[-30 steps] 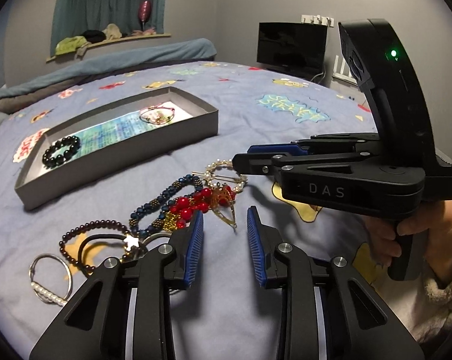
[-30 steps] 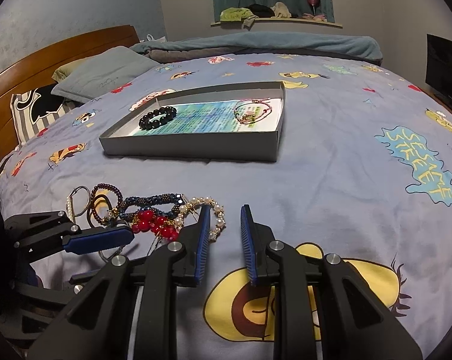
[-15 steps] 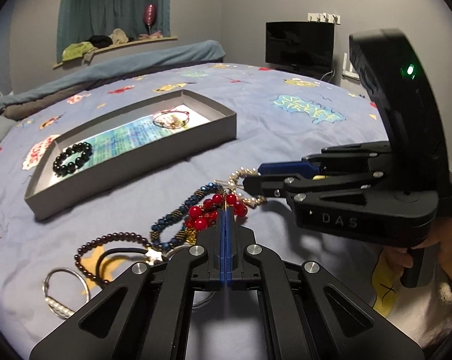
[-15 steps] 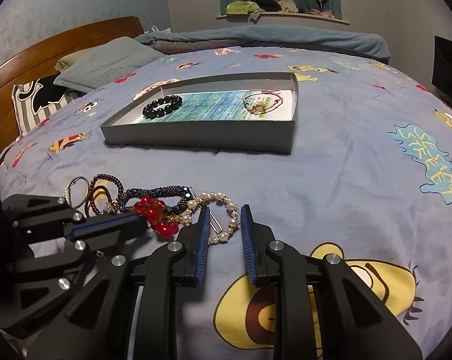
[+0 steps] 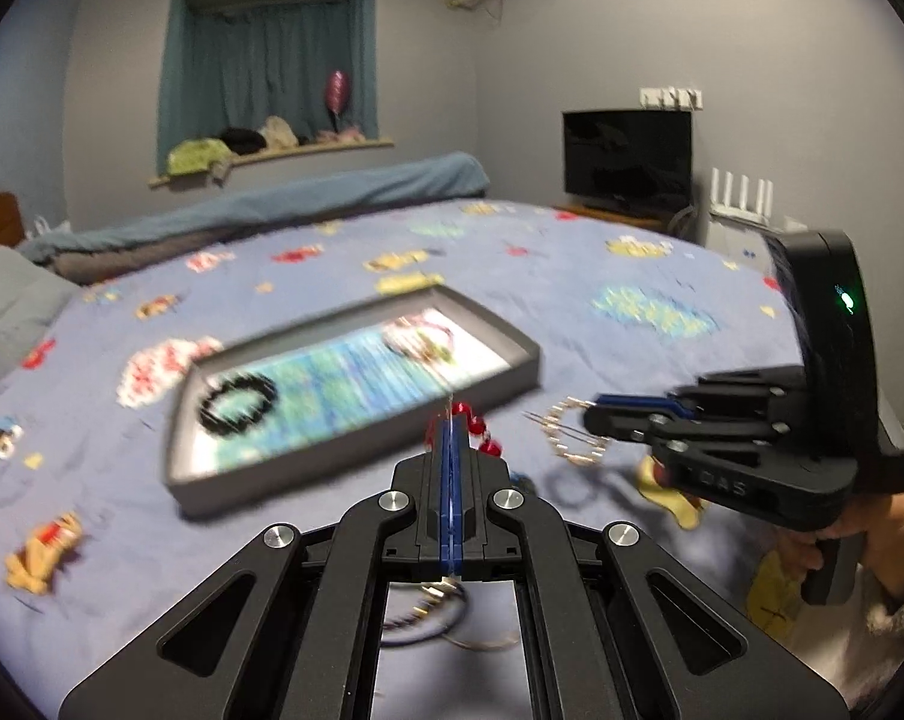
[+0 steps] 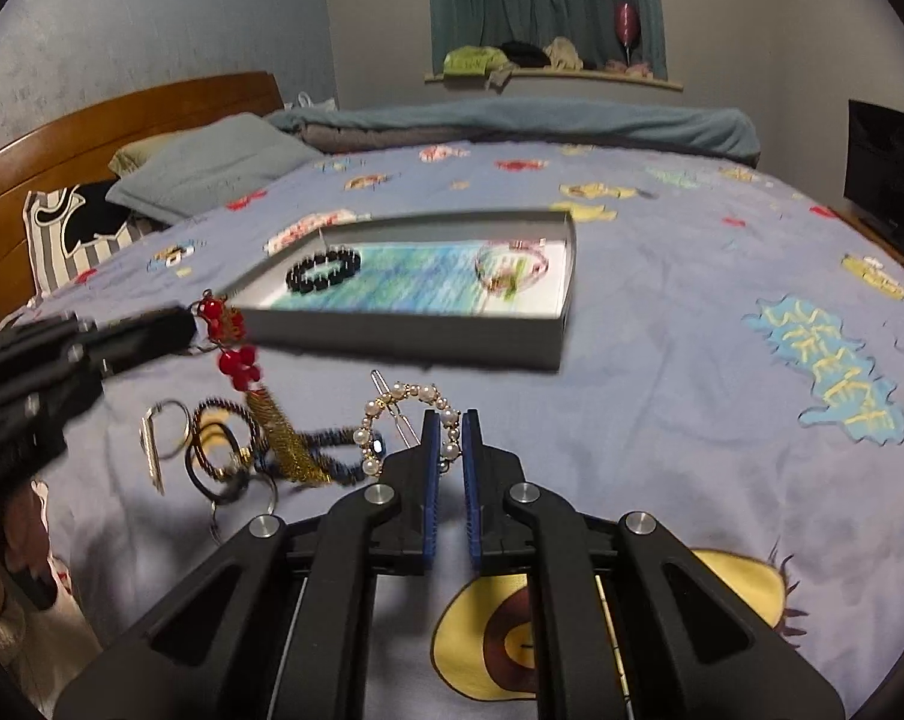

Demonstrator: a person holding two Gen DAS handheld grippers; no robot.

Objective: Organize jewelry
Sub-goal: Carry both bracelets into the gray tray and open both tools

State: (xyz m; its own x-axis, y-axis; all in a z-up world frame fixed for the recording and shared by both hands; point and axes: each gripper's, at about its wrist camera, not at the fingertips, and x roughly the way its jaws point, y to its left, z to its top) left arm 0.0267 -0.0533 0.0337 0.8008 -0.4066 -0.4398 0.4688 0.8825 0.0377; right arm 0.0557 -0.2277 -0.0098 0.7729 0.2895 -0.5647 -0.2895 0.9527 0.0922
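My left gripper (image 5: 450, 429) is shut on a red bead ornament (image 5: 481, 429) with a gold tassel (image 6: 281, 441) and holds it lifted above the bedspread, near the grey tray (image 5: 514, 375). The right wrist view shows the red beads (image 6: 236, 354) hanging from the left gripper (image 6: 182, 324). My right gripper (image 6: 450, 429) is shut on a pearl hair clip (image 6: 413, 396) and holds it off the bed; it shows in the left wrist view (image 5: 571, 435). The tray (image 6: 404, 339) holds a black bead bracelet (image 6: 323, 267) and a pink cord bracelet (image 6: 511, 264).
A blue bead bracelet (image 6: 332, 450), a dark bead bracelet (image 6: 221, 429), a black hair tie (image 6: 212, 468) and a silver ring clip (image 6: 164, 429) lie on the blue bedspread. Pillows (image 6: 206, 165) and a wooden headboard (image 6: 92, 126) are at the left. A TV (image 5: 625, 159) stands beyond the bed.
My left gripper closed on the red ornament and has lifted it toward the tray. My right gripper has closed on the pearl clip and raised it.
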